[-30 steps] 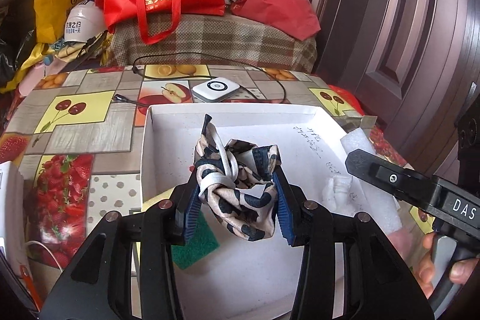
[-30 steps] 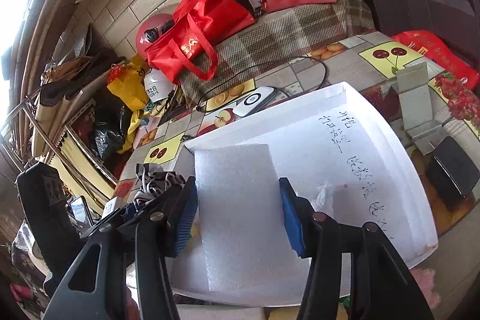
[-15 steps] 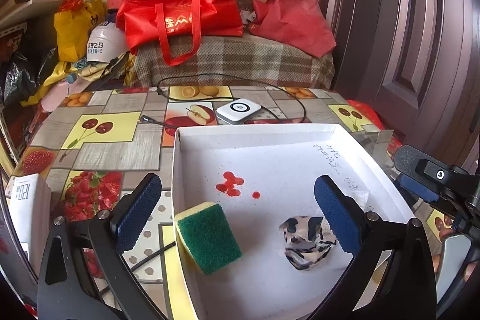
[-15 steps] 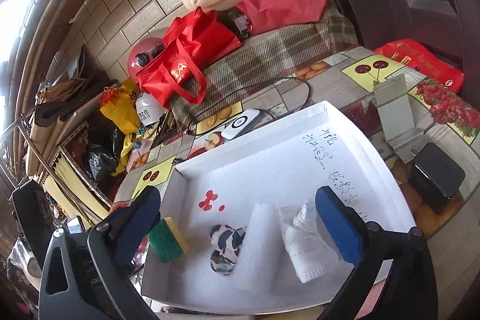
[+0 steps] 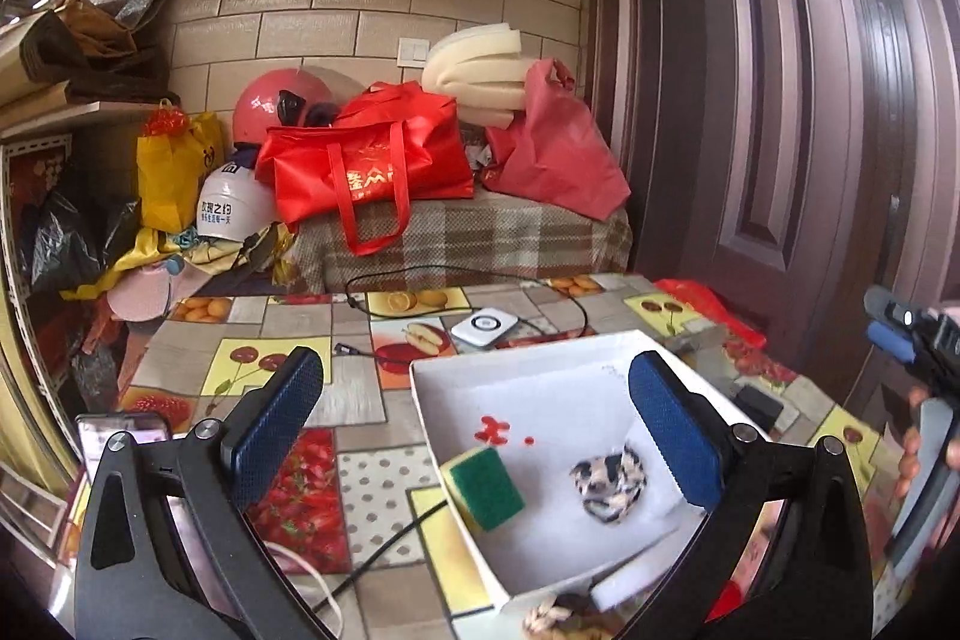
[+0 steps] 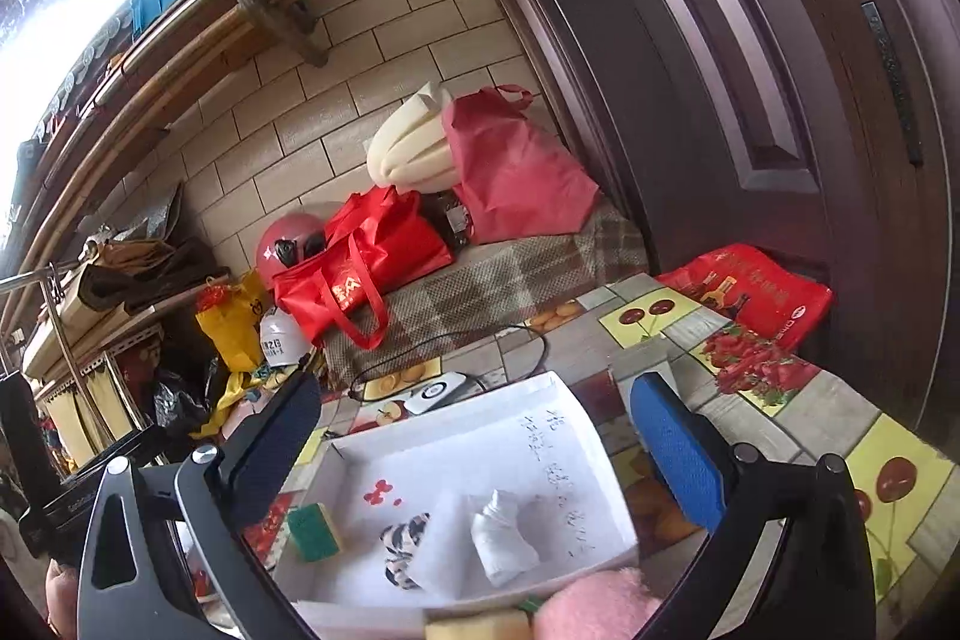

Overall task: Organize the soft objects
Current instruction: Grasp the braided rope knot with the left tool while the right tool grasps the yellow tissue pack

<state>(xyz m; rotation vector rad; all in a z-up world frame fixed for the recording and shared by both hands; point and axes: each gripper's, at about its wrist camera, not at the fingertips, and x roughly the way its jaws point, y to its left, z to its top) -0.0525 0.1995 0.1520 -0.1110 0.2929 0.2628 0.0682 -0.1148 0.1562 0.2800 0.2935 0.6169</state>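
Note:
A white cardboard box (image 5: 522, 359) lies on the fruit-print tablecloth. Inside it rest a green-and-yellow sponge (image 5: 486, 487) and a black-and-cream patterned scarf (image 5: 609, 481). My left gripper (image 5: 474, 400) hangs above and behind the box, open, nothing between its blue pads. In the right wrist view the box (image 6: 456, 407) also holds a white foam sheet (image 6: 444, 556) and a white crumpled wad (image 6: 501, 538), beside the scarf (image 6: 405, 544) and the sponge (image 6: 312, 523). My right gripper (image 6: 477, 430) is open and empty, back from the box.
A pink fluffy item (image 6: 594, 604) and a yellow sponge (image 6: 474, 625) lie before the box. A white charger puck (image 5: 485, 327) with its cable sits behind it, a phone (image 5: 120, 430) to the left, a small black box (image 5: 759, 403) to the right. Red bags (image 5: 366, 166) fill the back.
Both grippers opened: the left let go of the scarf, the right let go of the foam sheet, and both things now lie in the box. Both grippers drew back and rose.

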